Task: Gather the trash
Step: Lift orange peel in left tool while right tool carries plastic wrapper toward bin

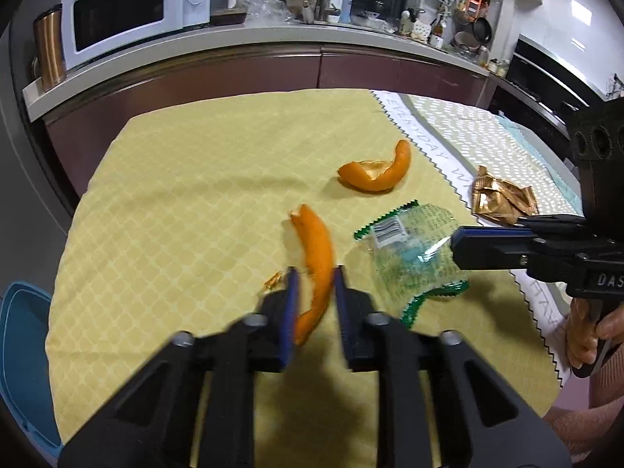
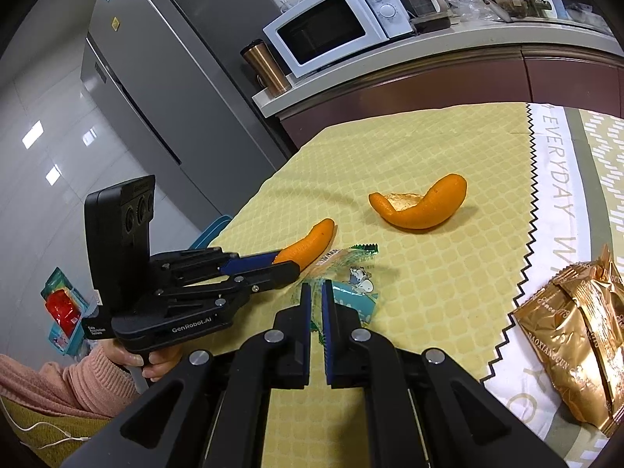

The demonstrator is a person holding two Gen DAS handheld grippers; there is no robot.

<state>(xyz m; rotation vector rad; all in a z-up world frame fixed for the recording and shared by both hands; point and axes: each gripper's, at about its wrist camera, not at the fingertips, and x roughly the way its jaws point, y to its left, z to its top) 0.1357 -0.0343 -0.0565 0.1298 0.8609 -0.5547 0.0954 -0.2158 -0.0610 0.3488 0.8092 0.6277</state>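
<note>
A long strip of orange peel [image 1: 318, 249] lies on the yellow cloth [image 1: 175, 195] and runs between the blue pads of my left gripper [image 1: 315, 273], which is shut on it. The right wrist view shows that same left gripper [image 2: 286, 263] pinching the near end of the strip [image 2: 310, 241]. Just right of it lies a clear wrapper with green edges [image 1: 405, 241]. My right gripper [image 2: 316, 286] is shut on this wrapper [image 2: 357, 280], reaching in from the right [image 1: 454, 243]. A second, curled peel [image 1: 376, 173] sits farther back.
A crumpled gold snack packet [image 1: 501, 199] rests on the white and green printed mat [image 1: 468, 124] at the right. A blue bin [image 1: 19, 331] stands beside the table's left edge. Behind the table runs a kitchen counter with a white microwave [image 1: 128, 11].
</note>
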